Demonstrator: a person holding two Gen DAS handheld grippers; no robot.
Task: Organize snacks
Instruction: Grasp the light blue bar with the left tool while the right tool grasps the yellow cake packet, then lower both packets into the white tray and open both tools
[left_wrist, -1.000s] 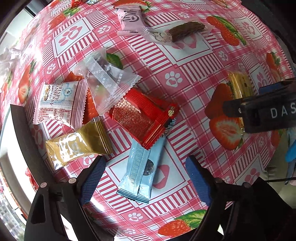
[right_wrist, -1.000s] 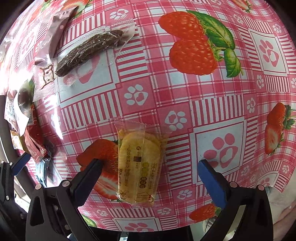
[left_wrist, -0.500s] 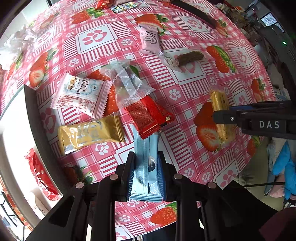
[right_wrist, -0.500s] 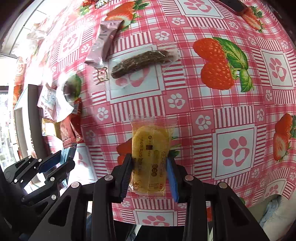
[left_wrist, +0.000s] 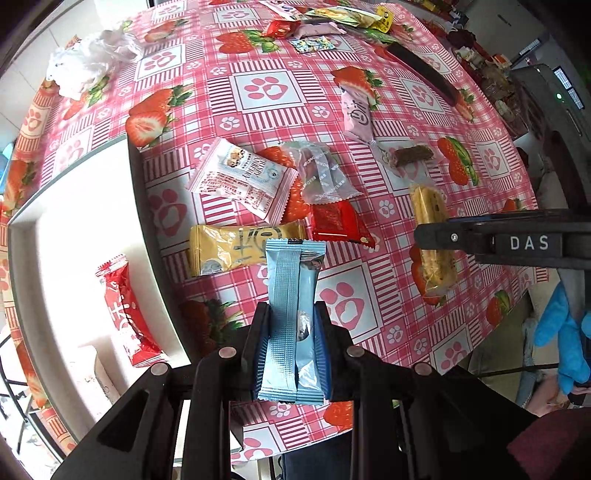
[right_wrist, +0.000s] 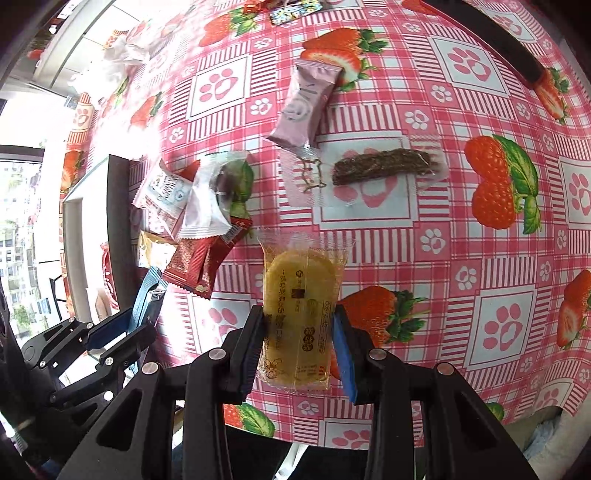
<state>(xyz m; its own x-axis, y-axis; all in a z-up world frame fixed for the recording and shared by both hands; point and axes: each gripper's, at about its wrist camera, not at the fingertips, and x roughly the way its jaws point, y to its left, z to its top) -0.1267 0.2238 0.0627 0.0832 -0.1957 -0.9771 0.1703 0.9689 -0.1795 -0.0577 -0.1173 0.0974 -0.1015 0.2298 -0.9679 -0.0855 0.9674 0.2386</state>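
My left gripper (left_wrist: 291, 347) is shut on a light blue snack packet (left_wrist: 290, 295) and holds it above the table. My right gripper (right_wrist: 299, 347) is shut on a clear packet with a yellow cake (right_wrist: 301, 295), also lifted; it shows in the left wrist view (left_wrist: 430, 236). On the strawberry tablecloth lie a gold packet (left_wrist: 236, 249), a red packet (left_wrist: 338, 223), a white-and-blue packet (left_wrist: 242, 179), a clear packet (left_wrist: 321, 173), a pink packet (left_wrist: 356, 114) and a dark bar in clear wrap (left_wrist: 412, 155).
A white tray (left_wrist: 74, 236) with a dark rim stands at the left and holds a red packet (left_wrist: 127, 314). More snacks (left_wrist: 321, 26) lie at the table's far edge. A crumpled white bag (left_wrist: 88, 62) is at the far left. A dark strip (left_wrist: 424, 70) lies far right.
Both grippers closed on their packets, the left on the blue one, the right on the yellow cake, and lifted them up and back from the table.
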